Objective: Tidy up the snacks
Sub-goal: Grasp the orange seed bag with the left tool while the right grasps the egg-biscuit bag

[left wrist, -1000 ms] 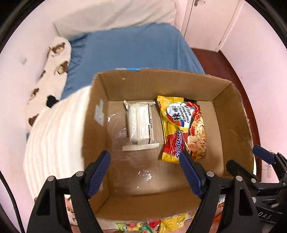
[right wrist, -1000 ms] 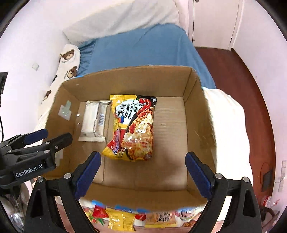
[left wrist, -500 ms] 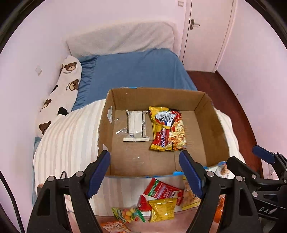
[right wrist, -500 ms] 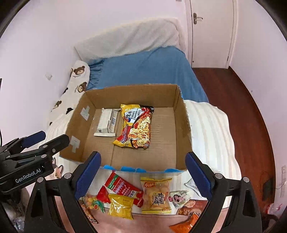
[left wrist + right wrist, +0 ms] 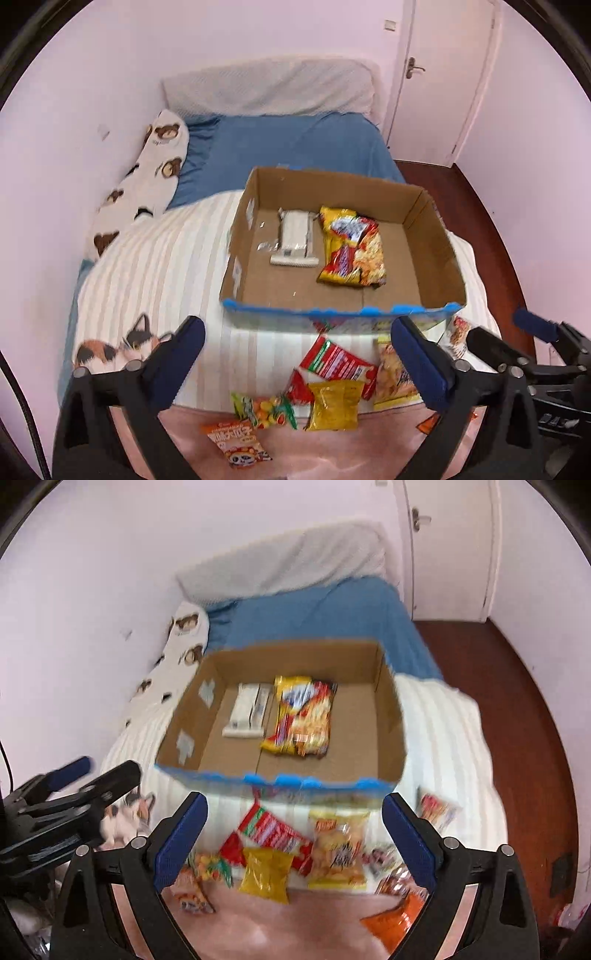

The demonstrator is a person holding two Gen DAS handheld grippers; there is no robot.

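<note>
An open cardboard box (image 5: 432, 236) (image 5: 388, 716) stands on the bed. Inside lie a white wafer pack (image 5: 294, 243) (image 5: 247, 710) and a yellow-red noodle packet (image 5: 351, 247) (image 5: 301, 716). Several loose snacks lie in front of the box: a red packet (image 5: 334, 360) (image 5: 269, 829), a yellow packet (image 5: 334, 406) (image 5: 266, 875), an orange-yellow chip bag (image 5: 393, 373) (image 5: 338, 849), a candy bag (image 5: 269, 406) and an orange panda packet (image 5: 236, 443). My left gripper (image 5: 295, 365) and right gripper (image 5: 291, 842) are both open and empty, held back above the loose snacks.
The box sits on a cream striped blanket (image 5: 159, 273) with a cat print. A blue sheet (image 5: 280, 144) and a bear-print pillow (image 5: 147, 177) lie behind. An orange bag (image 5: 391, 919) lies at the near right. Wooden floor (image 5: 517, 709) and a door (image 5: 443, 74) are at the right.
Both grippers have pulled back and up from over the box. The box now looks smaller and the loose snacks in front of it have come into view. The jaws stayed open.
</note>
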